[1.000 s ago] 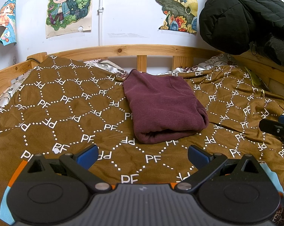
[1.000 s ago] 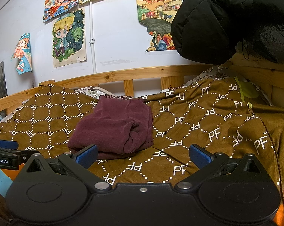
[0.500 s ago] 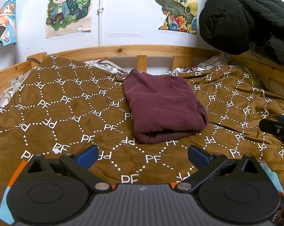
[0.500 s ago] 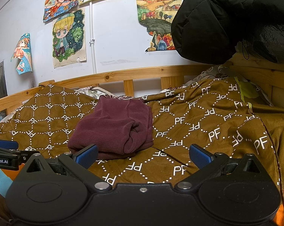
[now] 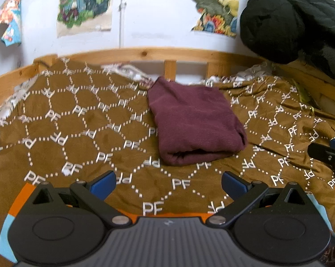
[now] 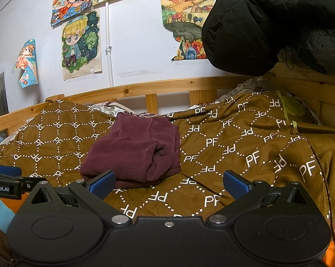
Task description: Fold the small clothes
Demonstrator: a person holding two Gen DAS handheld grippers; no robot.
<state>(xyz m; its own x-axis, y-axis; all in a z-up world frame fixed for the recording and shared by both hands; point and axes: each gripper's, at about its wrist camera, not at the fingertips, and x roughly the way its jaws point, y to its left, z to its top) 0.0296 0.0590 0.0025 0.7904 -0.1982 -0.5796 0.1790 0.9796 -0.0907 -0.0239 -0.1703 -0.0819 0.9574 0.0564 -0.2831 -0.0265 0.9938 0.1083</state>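
One maroon garment (image 5: pixel 195 120) is lying folded into a thick rectangle on the brown PF-patterned bedspread (image 5: pixel 78 133), toward the far edge by the wooden bed rail (image 5: pixel 145 54); its rolled fold is facing me. Nothing is touching it. I am holding my left gripper (image 5: pixel 168 181) low over the near edge of the bedspread, its blue-padded fingers (image 5: pixel 101 181) spread wide with only cloth showing between them, short of the garment. My right gripper (image 6: pixel 169 183) is sitting off to the right, also gaping wide and empty; its left pad is overlapping the garment's near corner in that view, though I cannot tell whether they meet. Behind the rail, cartoon posters (image 6: pixel 80 44) are hanging on the white wall, and a black padded jacket (image 6: pixel 278 22) is bulging over the far right corner.
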